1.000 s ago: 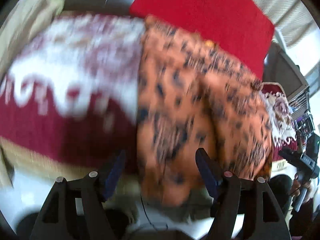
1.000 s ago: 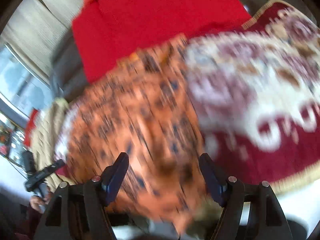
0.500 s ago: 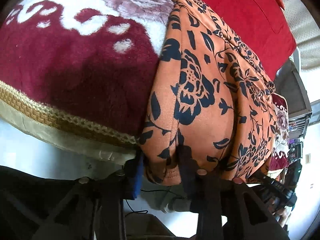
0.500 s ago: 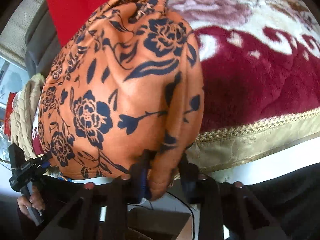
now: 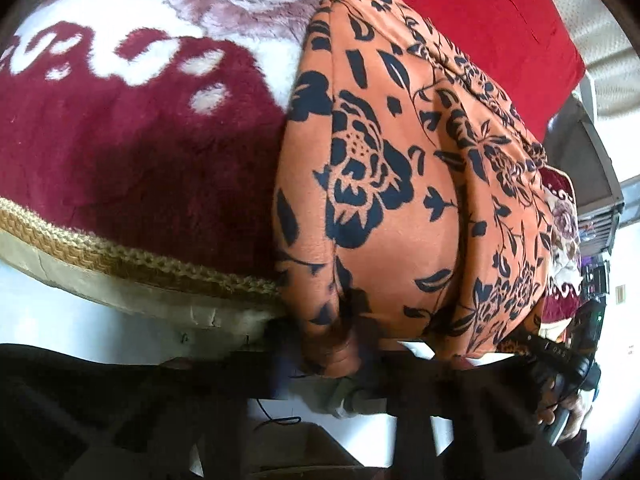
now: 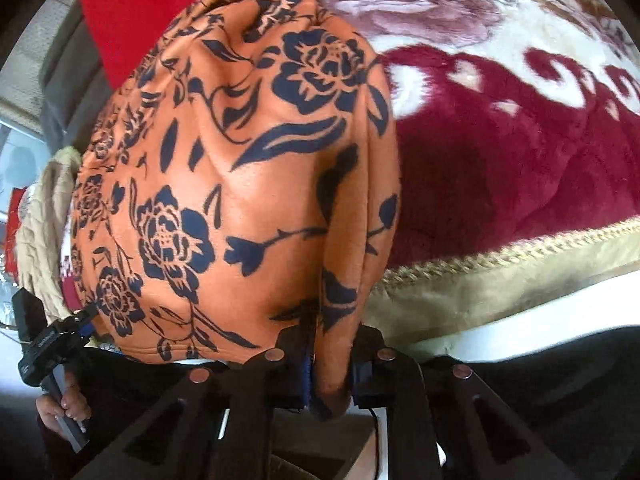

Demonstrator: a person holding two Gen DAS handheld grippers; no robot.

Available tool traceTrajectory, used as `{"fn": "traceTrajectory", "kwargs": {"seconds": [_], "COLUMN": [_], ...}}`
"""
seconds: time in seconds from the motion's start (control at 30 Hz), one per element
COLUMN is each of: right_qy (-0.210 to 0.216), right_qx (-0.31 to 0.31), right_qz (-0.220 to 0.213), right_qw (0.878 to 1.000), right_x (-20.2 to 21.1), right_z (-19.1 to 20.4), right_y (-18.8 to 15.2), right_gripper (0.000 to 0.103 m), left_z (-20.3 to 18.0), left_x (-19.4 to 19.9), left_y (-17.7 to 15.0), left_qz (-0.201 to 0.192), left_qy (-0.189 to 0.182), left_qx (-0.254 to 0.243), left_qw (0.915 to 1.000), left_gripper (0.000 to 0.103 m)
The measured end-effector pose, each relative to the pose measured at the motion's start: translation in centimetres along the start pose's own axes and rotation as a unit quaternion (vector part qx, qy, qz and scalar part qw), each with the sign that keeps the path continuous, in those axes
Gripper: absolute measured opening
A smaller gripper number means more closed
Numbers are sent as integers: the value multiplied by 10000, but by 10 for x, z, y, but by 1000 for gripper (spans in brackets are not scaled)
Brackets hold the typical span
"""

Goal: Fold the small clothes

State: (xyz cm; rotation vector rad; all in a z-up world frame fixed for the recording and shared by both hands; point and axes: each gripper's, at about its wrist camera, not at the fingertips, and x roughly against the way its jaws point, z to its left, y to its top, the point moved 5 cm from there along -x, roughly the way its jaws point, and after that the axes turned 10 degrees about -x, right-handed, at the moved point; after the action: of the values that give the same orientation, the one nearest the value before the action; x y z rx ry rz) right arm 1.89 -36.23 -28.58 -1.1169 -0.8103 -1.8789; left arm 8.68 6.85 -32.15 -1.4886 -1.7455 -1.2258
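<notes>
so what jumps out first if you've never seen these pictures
The orange garment with dark blue flowers fills the middle of both views, draped over the near edge of a plush maroon and cream blanket. Both grippers are clamped on its bottom hem, the right gripper at one corner, the left gripper at the other. A bright red cloth lies behind.

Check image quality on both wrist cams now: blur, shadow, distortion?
Left wrist: orange floral garment mostly sharp, left gripper lost in dark shadow and smeared, heavy fisheye bulge. Right wrist: garment crisp, right gripper clearly lit, blanket edge bowed by the lens.
</notes>
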Motion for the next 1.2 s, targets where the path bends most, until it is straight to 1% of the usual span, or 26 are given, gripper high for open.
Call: {"fn": "traceTrajectory", "kwargs": {"seconds": [0.03, 0.07, 0.1, 0.17, 0.23, 0.3, 0.37, 0.43, 0.47, 0.5, 0.53, 0.57, 0.63, 0.67, 0.7, 0.8, 0.87, 0.9, 0.93, 0.97, 1.0, 1.03, 1.07, 1.1, 1.13, 1.2], "right_qy": [68, 176, 404, 837, 1322, 1728, 2075, 2337, 2423, 2504, 2545, 2565, 2605, 2625, 2622, 2492, 2256, 2131, 1983, 1904, 1956, 2045, 2220, 2481, 2693, 3097], "right_qx": [15, -33, -101, -79, -19, 48, 126, 176, 172, 151, 123, 89, -77, -187, -309, -703, -918, -1019, -1119, -1257, -1488, -1662, -1881, -2091, -2169, -2094], "right_qz": [10, 68, 134, 117, 24, -126, -336, -598, -717, -866, -1013, -1166, -1392, -1464, -1541, -1686, -1622, -1542, -1458, -1356, -1165, -1028, -871, -753, -742, -894], "right_qw": [10000, 9998, 9990, 9964, 9912, 9849, 9776, 9703, 9674, 9641, 9617, 9595, 9554, 9536, 9521, 9511, 9562, 9594, 9628, 9641, 9623, 9591, 9528, 9429, 9354, 9232], "right_x": [-1, 0, 5, 21, 47, 73, 99, 120, 127, 134, 138, 141, 142, 134, 128, 95, 57, 37, 16, -4, -24, -33, -40, -42, -40, -28], "right_z": [1, -1, 1, 11, 25, 39, 58, 74, 82, 90, 100, 103, 123, 127, 129, 128, 121, 116, 111, 104, 95, 88, 82, 77, 76, 77], "right_y": [1, 1, 2, 10, 21, 39, 63, 99, 113, 131, 148, 168, 207, 231, 254, 313, 344, 353, 362, 369, 375, 378, 381, 384, 386, 391], "right_gripper": [17, 13, 11, 9, 9, 9, 9, 9, 9, 9, 9, 9, 9, 9, 9, 9, 9, 9, 11, 11, 12, 12, 12, 12, 12, 12], "left_z": [-2, -3, -6, -17, -31, -40, -46, -48, -49, -44, -41, -36, -28, -23, -16, -2, 12, 19, 28, 33, 35, 37, 37, 35, 33, 28], "left_x": [2, 5, 10, 25, 51, 75, 98, 113, 119, 124, 127, 127, 123, 111, 104, 42, 2, -15, -31, -36, -36, -32, -28, -21, -12, 2], "left_y": [2, 4, 5, 16, 35, 58, 91, 130, 154, 168, 192, 216, 250, 278, 291, 340, 351, 354, 354, 353, 354, 353, 352, 351, 350, 349], "left_qz": [-24, -35, -57, -143, -406, -687, -931, -1118, -1201, -1267, -1363, -1423, -1486, -1513, -1502, -1247, -991, -856, -788, -853, -949, -1108, -1207, -1364, -1554, -1851], "left_qy": [-64, -114, -243, -661, -985, -1096, -1228, -1321, -1351, -1330, -1251, -1229, -1233, -1096, -1050, -945, -722, -609, -527, -598, -711, -904, -995, -1079, -1130, -1206], "left_qx": [20, 16, -8, -10, -122, -241, -304, -259, -233, -249, -245, -150, -19, 54, 115, 315, 518, 599, 743, 842, 920, 989, 980, 939, 874, 786], "left_qw": [10000, 9999, 9997, 9977, 9942, 9913, 9876, 9846, 9832, 9827, 9824, 9820, 9812, 9824, 9830, 9872, 9911, 9927, 9927, 9910, 9887, 9848, 9828, 9803, 9775, 9721], "left_gripper": [11, 10, 9, 9, 9, 9, 9, 9, 9, 9, 9, 9, 9, 9, 9, 10, 11, 12, 12, 12, 12, 12, 12, 12, 13, 13]}}
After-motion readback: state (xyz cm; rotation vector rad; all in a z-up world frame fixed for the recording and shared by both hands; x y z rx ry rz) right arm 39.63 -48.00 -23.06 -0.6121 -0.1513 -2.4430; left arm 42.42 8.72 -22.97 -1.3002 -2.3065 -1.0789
